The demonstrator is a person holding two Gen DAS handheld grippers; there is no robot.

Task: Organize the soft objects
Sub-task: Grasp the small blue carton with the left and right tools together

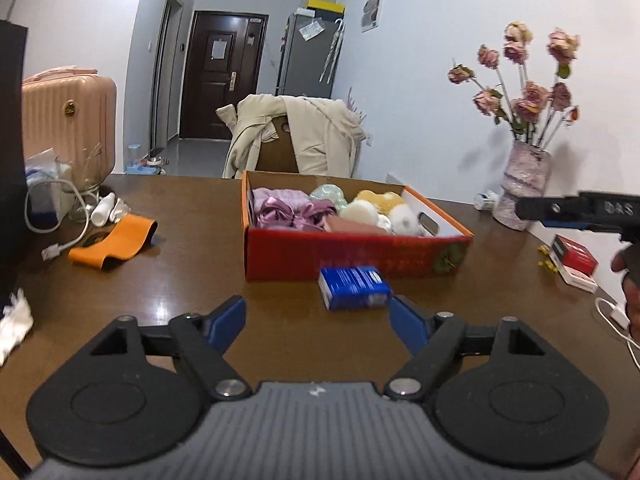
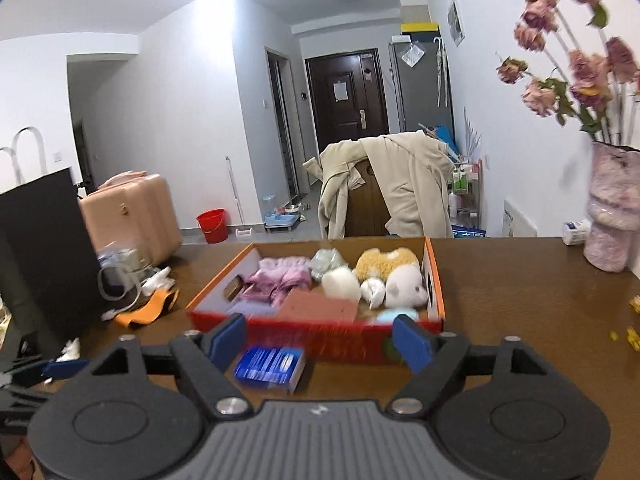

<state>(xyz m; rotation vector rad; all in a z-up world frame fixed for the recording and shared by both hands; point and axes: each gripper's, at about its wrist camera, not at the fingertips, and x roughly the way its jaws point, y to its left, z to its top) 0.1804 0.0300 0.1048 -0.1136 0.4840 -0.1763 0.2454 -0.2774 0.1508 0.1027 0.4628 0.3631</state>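
A red-orange cardboard box [image 1: 352,254] [image 2: 316,338] stands on the brown table. It holds soft things: a pink satin cloth [image 1: 288,210] [image 2: 282,278], a mint bundle [image 1: 329,194], a white pompom [image 2: 341,283], a yellow-and-white plush toy [image 2: 394,276] and a pink sponge block [image 2: 318,306]. A blue tissue pack [image 1: 354,288] [image 2: 270,364] lies in front of the box. My left gripper [image 1: 316,320] is open and empty, just short of the pack. My right gripper [image 2: 320,340] is open and empty before the box front; it also shows in the left wrist view [image 1: 580,212].
An orange strap [image 1: 114,242], a white cable [image 1: 60,240], a small white bottle [image 1: 102,208] and crumpled tissue [image 1: 14,320] lie at the table's left. A vase of dried roses [image 1: 522,184] and a red box [image 1: 574,258] stand at the right. A coat-draped chair [image 1: 296,140] is behind the table.
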